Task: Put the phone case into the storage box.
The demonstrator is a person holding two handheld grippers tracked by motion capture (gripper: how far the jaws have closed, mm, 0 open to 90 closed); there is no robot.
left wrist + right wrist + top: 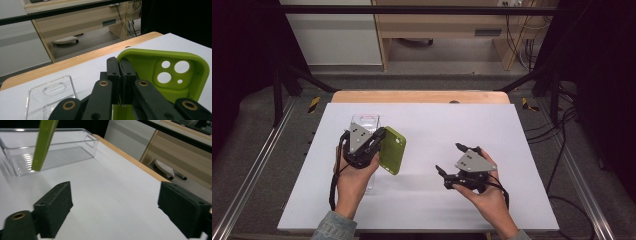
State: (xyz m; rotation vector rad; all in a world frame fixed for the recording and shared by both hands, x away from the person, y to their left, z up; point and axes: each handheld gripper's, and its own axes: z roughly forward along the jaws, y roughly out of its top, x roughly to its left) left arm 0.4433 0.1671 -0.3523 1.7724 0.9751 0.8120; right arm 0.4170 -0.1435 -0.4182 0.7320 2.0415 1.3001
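A green phone case (392, 150) hangs above the white board, pinched by its edge in my left gripper (379, 136), which is shut on it. In the left gripper view the jaws clamp the green phone case's (160, 72) rim beside its camera holes, my left gripper (121, 72) closed tight. A clear plastic bin (364, 124) lies just behind and under the left hand; the clear bin (48, 95) also appears low left. My right gripper (451, 159) rests open at the board's right, nothing between its jaws. Ahead of the right gripper (115, 202) stand the clear bin (55, 152) and the green case (43, 142) edge-on.
The white board (422, 200) covers a wooden table (419, 96). Black frame struts and cables flank both sides. A wooden desk and a white cabinet stand on the floor beyond the far edge.
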